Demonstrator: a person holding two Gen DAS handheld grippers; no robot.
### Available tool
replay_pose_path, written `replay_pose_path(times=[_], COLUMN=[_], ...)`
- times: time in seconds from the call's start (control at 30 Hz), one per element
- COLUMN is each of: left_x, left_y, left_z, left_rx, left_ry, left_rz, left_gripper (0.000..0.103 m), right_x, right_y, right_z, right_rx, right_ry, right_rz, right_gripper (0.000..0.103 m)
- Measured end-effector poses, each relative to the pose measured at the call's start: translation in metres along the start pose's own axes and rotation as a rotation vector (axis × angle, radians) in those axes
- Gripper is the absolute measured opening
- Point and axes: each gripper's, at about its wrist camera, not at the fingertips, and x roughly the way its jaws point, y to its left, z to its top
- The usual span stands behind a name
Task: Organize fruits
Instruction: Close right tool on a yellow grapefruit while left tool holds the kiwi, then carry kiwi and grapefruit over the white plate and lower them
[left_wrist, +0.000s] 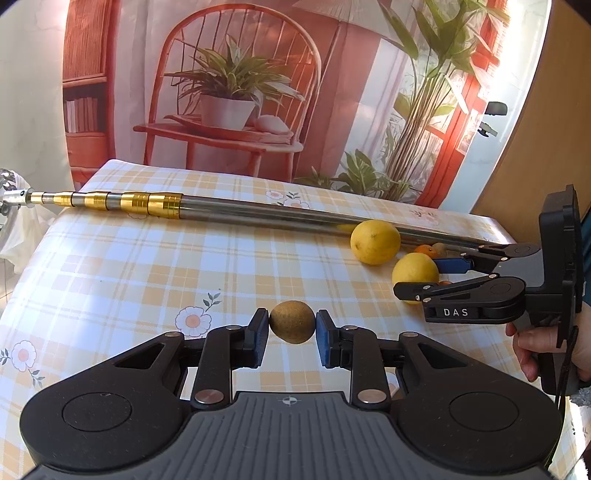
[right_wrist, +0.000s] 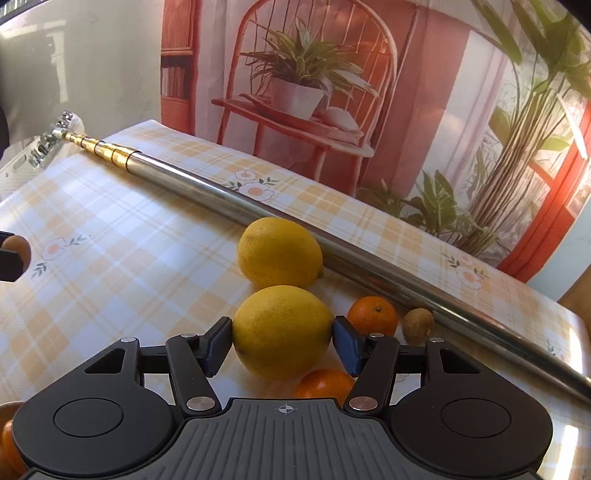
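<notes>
Left gripper (left_wrist: 292, 328): clamped on a kiwi (left_wrist: 292, 322), both blue pads pressing its sides; the fruit is over the middle of the table, and whether it touches the cloth cannot be told.

Right gripper (right_wrist: 283, 334): clenched on the near lemon (right_wrist: 282, 330), one pad on each flank. In the left wrist view this gripper (left_wrist: 421, 275) comes in from the table's right edge, with a hand (left_wrist: 532, 347) on its handle.

Far lemon (right_wrist: 279, 252): lies on the cloth just beyond the held one, close against the metal pole (right_wrist: 295, 225) (contact with the pole cannot be told for sure).

Mandarins: one (right_wrist: 373, 315) sits just right of the held lemon, toward the pole; another (right_wrist: 323, 384) lies below the right gripper's fingers, partly hidden.

Second kiwi (right_wrist: 418, 324): small and brown, right beside the first mandarin, near the pole, toward the table's right edge.

Metal pole: telescopic, steel with gold-coloured sections at its thin end (left_wrist: 110, 201); it runs slantwise along the far side of the table, from the far left corner to the right edge.

Table (left_wrist: 129, 266): covered in a yellow-and-white check cloth printed with flowers.

Backdrop (left_wrist: 236, 85): a printed scene of a red chair with a potted plant hangs behind the far edge.
</notes>
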Motion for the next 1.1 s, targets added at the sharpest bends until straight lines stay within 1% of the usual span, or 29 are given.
replay_pose_path(times=[0.07, 0.13, 0.23, 0.4, 0.53, 0.67, 0.87, 0.97, 1.1], left_x=[-0.001, 0.000, 0.001, -0.002, -0.006, -0.010, -0.010, -0.006, 0.000], left_y=[-0.001, -0.002, -0.005, -0.010, -0.014, -0.023, -0.037, -0.048, -0.063], left_z=[0.000, -0.001, -0.004, -0.009, -0.011, -0.013, -0.021, -0.027, -0.036], left_rx=[0.004, 0.011, 0.021, 0.026, 0.040, 0.081, 0.114, 0.145, 0.181], left_ry=[0.000, 0.003, 0.011, 0.012, 0.008, 0.002, 0.021, 0.036, 0.066], left_rz=[-0.003, -0.007, -0.013, -0.033, -0.046, -0.051, -0.110, -0.128, -0.154], left_gripper=[0.029, 0.029, 0.029, 0.029, 0.029, 0.029, 0.029, 0.029, 0.029], right_x=[-0.007, -0.014, -0.017, -0.015, -0.021, -0.046, -0.091, -0.108, -0.120], right_y=[0.004, 0.012, 0.017, 0.015, 0.013, 0.017, 0.010, 0.009, 0.007], right_z=[-0.005, -0.010, -0.012, -0.010, -0.015, -0.024, -0.050, -0.068, -0.088], right_rx=[0.008, -0.010, -0.020, 0.039, 0.112, 0.134, 0.218, 0.245, 0.264], right_ry=[0.009, 0.009, -0.002, -0.007, -0.016, -0.077, -0.165, -0.184, -0.188], right_rz=[0.055, 0.087, 0.079, 0.082, 0.126, 0.131, 0.133, 0.115, 0.097], right_gripper=[0.055, 0.055, 0.055, 0.055, 0.055, 0.055, 0.055, 0.055, 0.055])
